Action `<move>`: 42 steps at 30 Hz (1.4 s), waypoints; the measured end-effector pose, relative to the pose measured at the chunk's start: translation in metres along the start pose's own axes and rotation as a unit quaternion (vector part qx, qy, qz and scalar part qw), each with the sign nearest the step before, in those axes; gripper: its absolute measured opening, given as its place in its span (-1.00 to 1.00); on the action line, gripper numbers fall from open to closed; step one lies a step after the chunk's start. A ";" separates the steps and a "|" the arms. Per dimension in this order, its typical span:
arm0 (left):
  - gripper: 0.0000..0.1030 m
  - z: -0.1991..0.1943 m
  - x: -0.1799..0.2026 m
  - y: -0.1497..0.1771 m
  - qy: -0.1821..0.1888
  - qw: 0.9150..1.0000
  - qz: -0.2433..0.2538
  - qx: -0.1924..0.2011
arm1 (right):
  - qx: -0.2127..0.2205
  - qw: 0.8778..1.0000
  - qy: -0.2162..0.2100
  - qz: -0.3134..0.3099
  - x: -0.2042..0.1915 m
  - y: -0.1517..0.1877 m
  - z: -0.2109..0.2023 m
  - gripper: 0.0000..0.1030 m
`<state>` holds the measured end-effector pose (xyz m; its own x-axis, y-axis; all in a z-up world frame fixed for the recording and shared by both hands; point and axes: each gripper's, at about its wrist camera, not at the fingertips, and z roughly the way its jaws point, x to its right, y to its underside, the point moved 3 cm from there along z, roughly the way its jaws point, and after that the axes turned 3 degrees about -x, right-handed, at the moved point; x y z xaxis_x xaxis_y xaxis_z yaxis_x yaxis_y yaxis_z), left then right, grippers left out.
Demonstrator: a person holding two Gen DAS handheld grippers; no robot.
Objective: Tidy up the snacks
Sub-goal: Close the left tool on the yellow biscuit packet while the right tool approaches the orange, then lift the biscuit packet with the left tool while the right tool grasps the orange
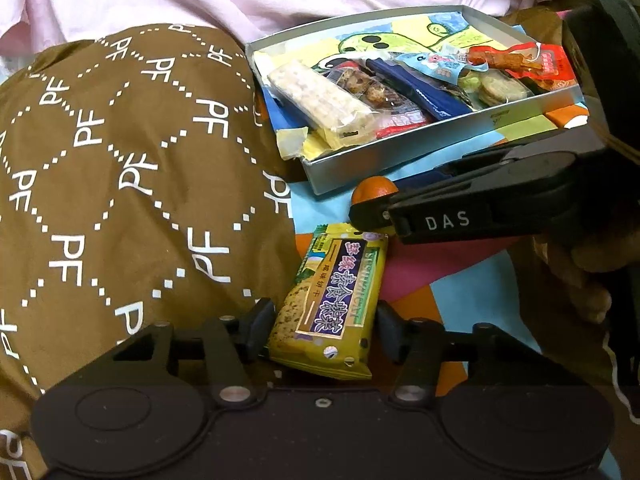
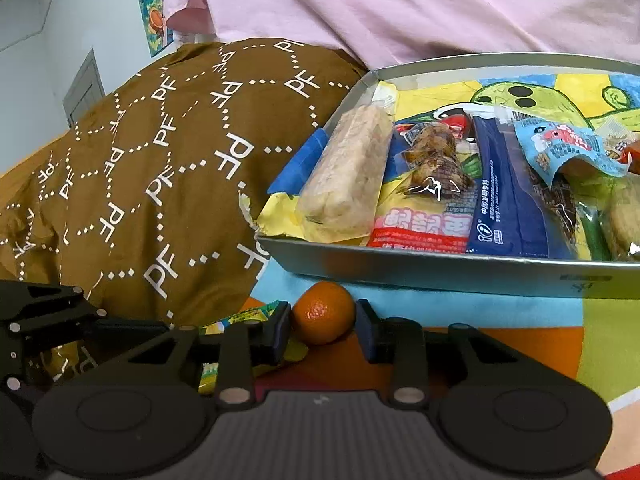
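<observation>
Glare washes over the crinkled wrappers heaped in the shallow grey metal tray, so most of their print cannot be read, and the tray's right end is cut off by the frame. A pale puffed-grain bar is seen at its left end, beside a clear packet of dark lumps and a dark blue packet. The right gripper is held open around a small glossy orange; contact with its pads cannot be made out. The left gripper is spread wide around a yellow cracker packet, whose lower end is hidden by the gripper body. Both snacks lie on a colourful mat just before the tray, beside a brown patterned cloth.
</observation>
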<state>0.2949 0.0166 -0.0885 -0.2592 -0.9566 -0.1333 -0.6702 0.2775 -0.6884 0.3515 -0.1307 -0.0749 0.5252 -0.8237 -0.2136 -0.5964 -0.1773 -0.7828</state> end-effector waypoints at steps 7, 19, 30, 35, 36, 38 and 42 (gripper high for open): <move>-0.01 -0.007 0.003 0.003 -0.001 1.000 -0.027 -0.009 | -0.007 1.000 0.001 0.011 0.003 0.000 -0.009 -0.28; 0.02 -0.001 0.005 -0.007 -0.019 0.996 -0.071 -0.040 | -0.011 0.999 0.009 0.036 0.016 0.011 -0.052 -0.28; -0.05 0.003 0.010 -0.015 -0.042 0.989 -0.126 -0.063 | -0.010 0.998 0.026 0.054 0.032 0.021 -0.083 -0.27; -0.05 -0.009 0.020 -0.018 -0.052 0.989 -0.125 -0.057 | -0.002 0.998 0.033 0.061 0.036 0.022 -0.102 -0.26; -0.05 -0.012 0.023 -0.020 -0.052 0.989 -0.124 -0.055 | 0.001 0.998 0.034 0.062 0.037 0.023 -0.106 -0.26; -0.05 -0.018 0.028 -0.023 -0.051 0.990 -0.121 -0.050 | 0.006 0.997 0.034 0.064 0.037 0.023 -0.114 -0.26; -0.05 -0.032 0.038 -0.032 -0.052 0.991 -0.119 -0.036 | 0.018 0.997 0.036 0.065 0.036 0.022 -0.126 -0.26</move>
<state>0.2843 -0.0259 -0.0493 -0.0179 -0.9986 -0.0494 -0.7528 0.0459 -0.6566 0.2805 -0.2322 -0.0258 0.3996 -0.8752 -0.2726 -0.6333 -0.0485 -0.7724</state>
